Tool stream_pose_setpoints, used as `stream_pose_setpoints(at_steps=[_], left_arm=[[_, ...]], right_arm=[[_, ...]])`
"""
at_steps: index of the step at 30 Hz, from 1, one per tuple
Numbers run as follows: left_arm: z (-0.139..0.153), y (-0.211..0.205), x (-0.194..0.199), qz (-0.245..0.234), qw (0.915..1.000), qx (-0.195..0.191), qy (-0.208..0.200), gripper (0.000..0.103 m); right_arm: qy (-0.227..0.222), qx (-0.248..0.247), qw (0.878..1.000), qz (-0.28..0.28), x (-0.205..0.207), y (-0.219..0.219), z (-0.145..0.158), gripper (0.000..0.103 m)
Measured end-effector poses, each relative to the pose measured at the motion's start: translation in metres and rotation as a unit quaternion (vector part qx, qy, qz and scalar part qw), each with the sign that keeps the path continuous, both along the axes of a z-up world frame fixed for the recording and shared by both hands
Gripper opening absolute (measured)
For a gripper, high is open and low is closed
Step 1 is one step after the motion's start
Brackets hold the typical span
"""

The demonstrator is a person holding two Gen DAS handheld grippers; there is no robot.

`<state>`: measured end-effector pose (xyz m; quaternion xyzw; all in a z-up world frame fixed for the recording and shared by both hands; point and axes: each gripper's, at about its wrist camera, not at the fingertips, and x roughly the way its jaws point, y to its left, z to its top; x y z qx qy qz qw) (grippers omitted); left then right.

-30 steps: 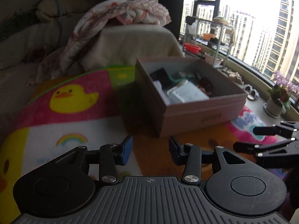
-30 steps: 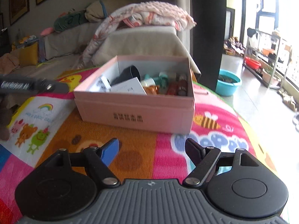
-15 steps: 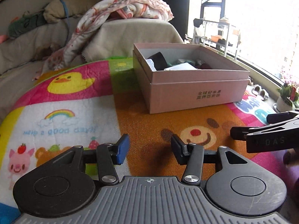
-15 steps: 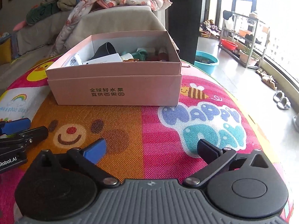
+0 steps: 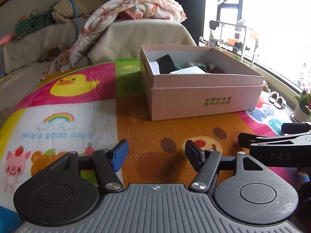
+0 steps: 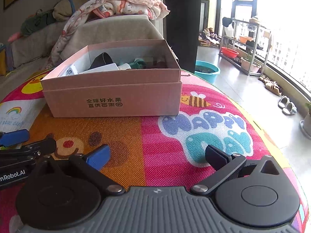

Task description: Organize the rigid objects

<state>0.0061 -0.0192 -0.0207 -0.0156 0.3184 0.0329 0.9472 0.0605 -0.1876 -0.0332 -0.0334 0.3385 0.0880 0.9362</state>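
A pink cardboard box [image 5: 204, 95] [image 6: 116, 97] stands on a colourful play mat [image 5: 147, 136] [image 6: 175, 139]. It holds several small objects, among them a black cup [image 5: 165, 64] and a white box [image 5: 190, 70]. My left gripper [image 5: 156, 153] is open and empty, low over the mat in front of the box. My right gripper [image 6: 157, 156] is open wide and empty, also in front of the box. Each gripper's fingers show at the edge of the other view: the right one's fingers [image 5: 272, 141] and the left one's fingers [image 6: 23, 143].
A beige sofa [image 5: 140, 36] draped with a pink blanket [image 5: 136, 5] stands behind the box. To the right are a tiled floor, a teal basin [image 6: 207, 71], a metal rack [image 6: 245, 44], slippers [image 6: 287, 104] and a potted plant [image 5: 303, 106] by large windows.
Both grippers have drawn back and down from above the box to low over the mat. The right gripper's jaws have opened wider; the left's opened slightly.
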Motion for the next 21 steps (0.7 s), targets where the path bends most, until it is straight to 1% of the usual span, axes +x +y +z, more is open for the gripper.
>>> stream_pose_setpoints(at_steps=[7,21], left_arm=[[-0.0001,-0.0017,0.0019,0.012,0.9999,-0.001,0.001,0.072],[0.0005,-0.0043,0.0025,0.015,0.9999,0.003,0.002,0.073]], right_arm=[[-0.001,-0.002,1.0,0.012,0.0031,0.0013,-0.0001,0.103],[-0.002,0.004,1.0,0.005,0.0019,0.0016,-0.0004,0.103]])
